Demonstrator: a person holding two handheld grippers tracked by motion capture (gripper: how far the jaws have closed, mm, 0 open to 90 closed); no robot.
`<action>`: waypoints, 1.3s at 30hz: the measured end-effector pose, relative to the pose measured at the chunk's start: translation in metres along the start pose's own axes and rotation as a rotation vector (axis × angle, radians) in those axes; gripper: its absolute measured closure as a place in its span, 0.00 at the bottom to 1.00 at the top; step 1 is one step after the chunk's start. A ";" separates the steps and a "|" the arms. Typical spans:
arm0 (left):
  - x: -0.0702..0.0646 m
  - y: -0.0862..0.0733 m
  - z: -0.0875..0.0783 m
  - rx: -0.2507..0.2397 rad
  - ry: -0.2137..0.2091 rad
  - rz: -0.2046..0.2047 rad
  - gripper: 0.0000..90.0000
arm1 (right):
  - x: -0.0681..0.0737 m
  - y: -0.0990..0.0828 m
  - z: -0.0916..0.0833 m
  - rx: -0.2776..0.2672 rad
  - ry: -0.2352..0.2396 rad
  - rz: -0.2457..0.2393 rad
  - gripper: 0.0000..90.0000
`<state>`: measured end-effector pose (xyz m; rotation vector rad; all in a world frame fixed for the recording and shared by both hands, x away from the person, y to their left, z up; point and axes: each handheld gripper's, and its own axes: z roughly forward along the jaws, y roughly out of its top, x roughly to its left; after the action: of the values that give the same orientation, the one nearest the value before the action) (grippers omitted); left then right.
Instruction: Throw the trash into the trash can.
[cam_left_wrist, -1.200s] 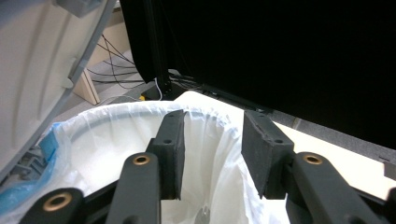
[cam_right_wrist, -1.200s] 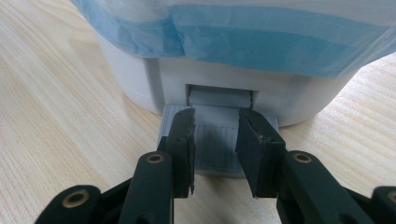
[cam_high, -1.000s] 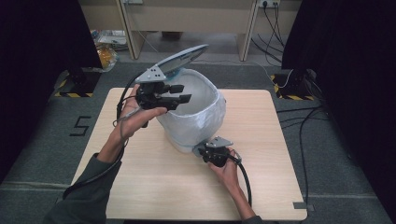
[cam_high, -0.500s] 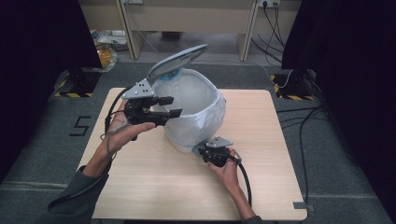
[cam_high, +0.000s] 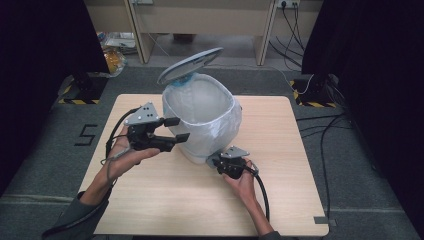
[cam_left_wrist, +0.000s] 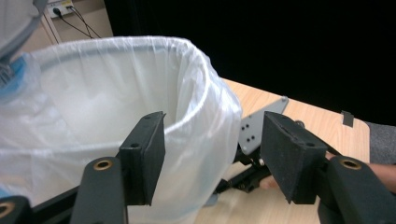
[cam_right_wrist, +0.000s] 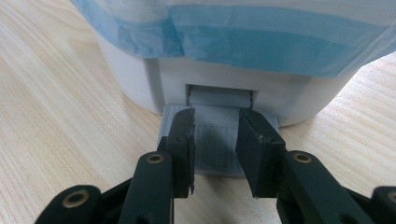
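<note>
Right gripper view has the right claw (cam_right_wrist: 215, 140) pressed on the bin's pedal (cam_right_wrist: 219, 140), while the left claw (cam_high: 176, 131), just opening and empty, hangs beside the bag-lined bin (cam_high: 202, 125).

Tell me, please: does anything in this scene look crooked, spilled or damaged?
Nothing stands out. The pedal bin stands upright on the table with its lid raised, and the bag is folded over the rim. The right gripper rests on the pedal, which fits the open lid.

Pale wooden table (cam_high: 280, 200), grey floor with a painted "5" (cam_high: 87, 135), yellow-black hazard tape (cam_high: 75, 100).
</note>
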<state>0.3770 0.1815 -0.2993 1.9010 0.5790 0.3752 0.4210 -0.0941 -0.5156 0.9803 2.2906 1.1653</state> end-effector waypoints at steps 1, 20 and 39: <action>-0.001 -0.006 -0.001 0.006 0.004 0.000 0.43 | 0.000 0.000 0.000 0.000 0.000 0.000 0.74; -0.009 -0.056 -0.012 0.046 0.020 -0.014 0.33 | 0.000 0.000 0.000 0.001 -0.001 0.000 0.74; -0.021 -0.098 -0.005 0.043 -0.012 -0.004 0.18 | 0.000 0.000 0.000 0.001 0.000 0.001 0.74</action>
<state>0.3357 0.2048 -0.3879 1.9421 0.5869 0.3506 0.4209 -0.0942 -0.5156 0.9814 2.2911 1.1647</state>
